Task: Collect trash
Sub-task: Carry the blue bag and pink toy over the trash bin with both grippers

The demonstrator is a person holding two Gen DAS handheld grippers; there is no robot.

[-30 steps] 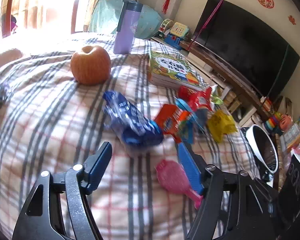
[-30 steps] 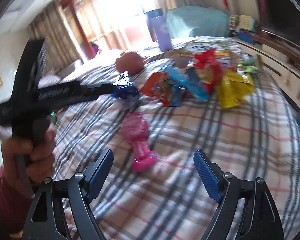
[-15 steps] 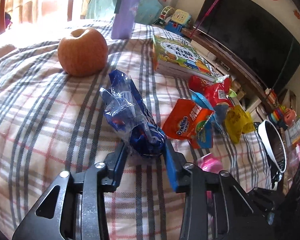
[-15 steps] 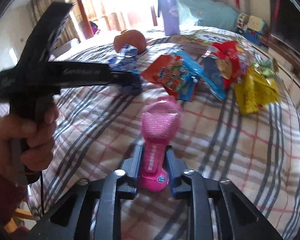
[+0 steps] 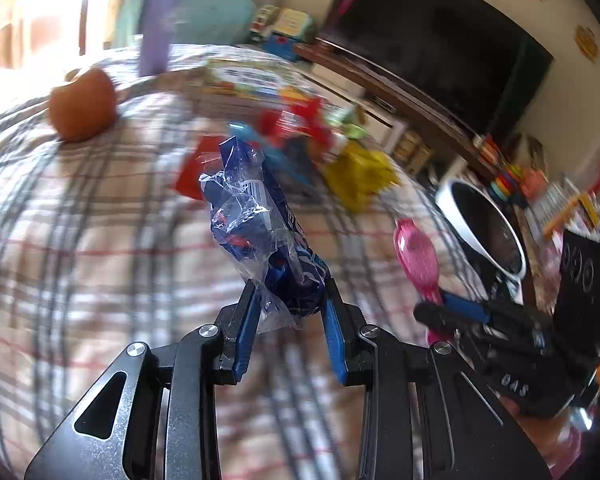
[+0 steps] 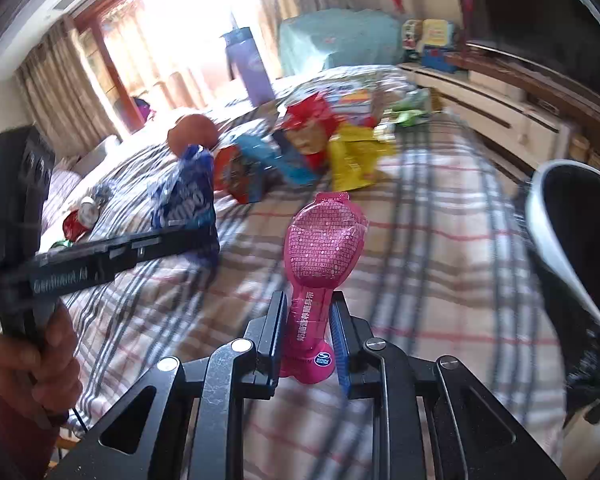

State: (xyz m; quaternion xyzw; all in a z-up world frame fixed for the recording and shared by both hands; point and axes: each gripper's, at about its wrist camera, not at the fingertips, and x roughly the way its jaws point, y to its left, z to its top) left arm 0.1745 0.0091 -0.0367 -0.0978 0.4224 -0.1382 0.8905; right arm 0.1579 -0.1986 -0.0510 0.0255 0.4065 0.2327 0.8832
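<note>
My left gripper is shut on a crumpled blue snack wrapper and holds it up above the plaid bed cover. The wrapper also shows in the right wrist view. My right gripper is shut on the neck of a pink pouch-shaped wrapper, lifted off the bed; it also shows in the left wrist view. More wrappers lie in a pile further up the bed: an orange and blue one, a red one and a yellow one.
A white-rimmed black bin stands beside the bed at the right, also in the left wrist view. An apple, a purple bottle and a picture book sit on the bed. A TV is on the right wall.
Both grippers closed on their wrappers and lifted them off the bed, swinging right toward the bin. The left went from open over the blue wrapper to gripping it.
</note>
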